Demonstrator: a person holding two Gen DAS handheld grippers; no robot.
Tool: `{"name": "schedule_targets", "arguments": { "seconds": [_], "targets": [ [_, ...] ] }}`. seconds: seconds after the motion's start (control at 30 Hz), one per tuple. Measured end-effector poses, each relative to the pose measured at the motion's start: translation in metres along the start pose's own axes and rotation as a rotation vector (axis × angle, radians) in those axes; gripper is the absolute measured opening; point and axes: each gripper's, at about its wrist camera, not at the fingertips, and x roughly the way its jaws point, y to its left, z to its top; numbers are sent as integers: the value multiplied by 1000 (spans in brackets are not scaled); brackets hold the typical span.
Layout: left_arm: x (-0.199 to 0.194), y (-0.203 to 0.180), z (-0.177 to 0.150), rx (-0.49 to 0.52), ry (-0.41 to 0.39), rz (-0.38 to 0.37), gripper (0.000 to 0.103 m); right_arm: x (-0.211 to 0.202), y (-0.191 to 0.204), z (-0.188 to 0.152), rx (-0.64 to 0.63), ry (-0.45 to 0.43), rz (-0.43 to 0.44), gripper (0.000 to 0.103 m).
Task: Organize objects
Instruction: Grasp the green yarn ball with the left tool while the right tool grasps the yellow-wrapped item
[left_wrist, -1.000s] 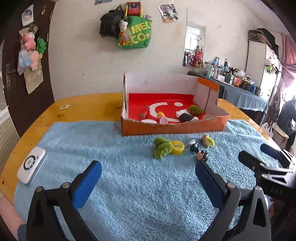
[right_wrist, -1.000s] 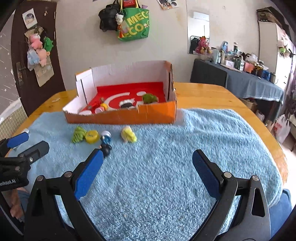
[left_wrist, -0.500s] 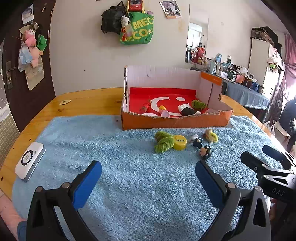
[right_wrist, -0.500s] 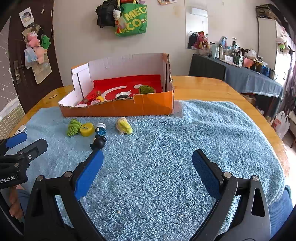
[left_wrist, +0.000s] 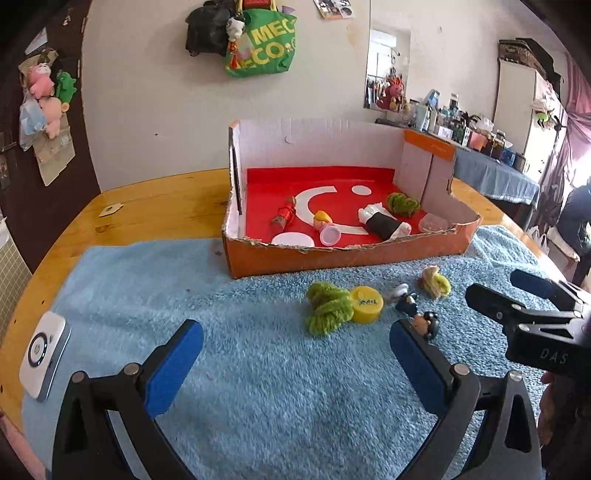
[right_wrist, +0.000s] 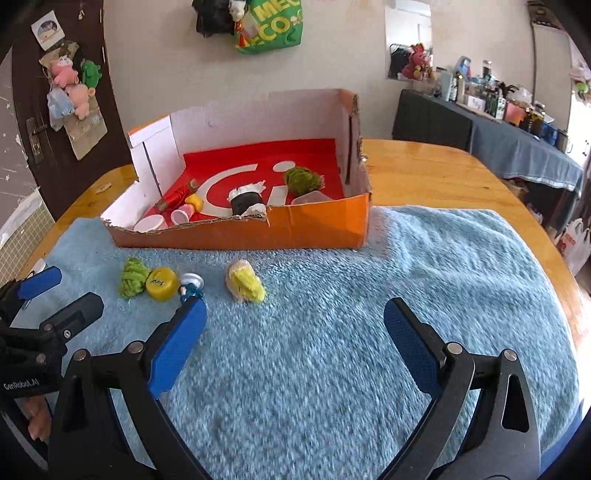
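Figurine (right_wrist: 190, 290) half-hidden — right gripper (right_wrist: 295, 328) finger.

The left gripper (left_wrist: 295, 343) gapes wide above the towel (left_wrist: 258, 369), toys (left_wrist: 327, 306) lying between it and the box (left_wrist: 332, 254).

A pale wall (left_wrist: 155, 110) carries a green bag (left_wrist: 264, 51) and a black bag (left_wrist: 207, 31). A dark door (right_wrist: 55, 122) with plush toys (left_wrist: 48, 96) stands left. A blue-draped sideboard (right_wrist: 517, 147) crowded with bottles lines the right, near a pink curtain (left_wrist: 576, 122) and daylight.
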Motion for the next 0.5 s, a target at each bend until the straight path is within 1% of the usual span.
{"name": "schedule_targets", "arguments": {
  "seconds": [0.07, 0.13, 0.27, 0.33, 0.4, 0.47, 0.5],
  "targets": [
    [6, 0, 3, 12, 18, -10, 100, 7, -1, 5, 1, 19, 10, 98],
    [13, 1, 5, 23, 41, -22, 96, 13, -3, 9, 11, 30, 24, 98],
    [24, 3, 10, 32, 76, -46, 92, 23, -7, 15, 31, 61, 54, 98],
    [28, 3, 11, 36, 90, -57, 85, 27, -7, 17, 35, 75, 73, 96],
    [32, 4, 12, 37, 108, -70, 81, 32, -5, 19, 27, 93, 73, 84],
    [36, 3, 13, 38, 120, -81, 79, 36, -4, 19, 21, 108, 78, 79],
    [38, 3, 13, 38, 126, -89, 76, 39, -3, 19, 17, 116, 81, 78]
  ]
}}
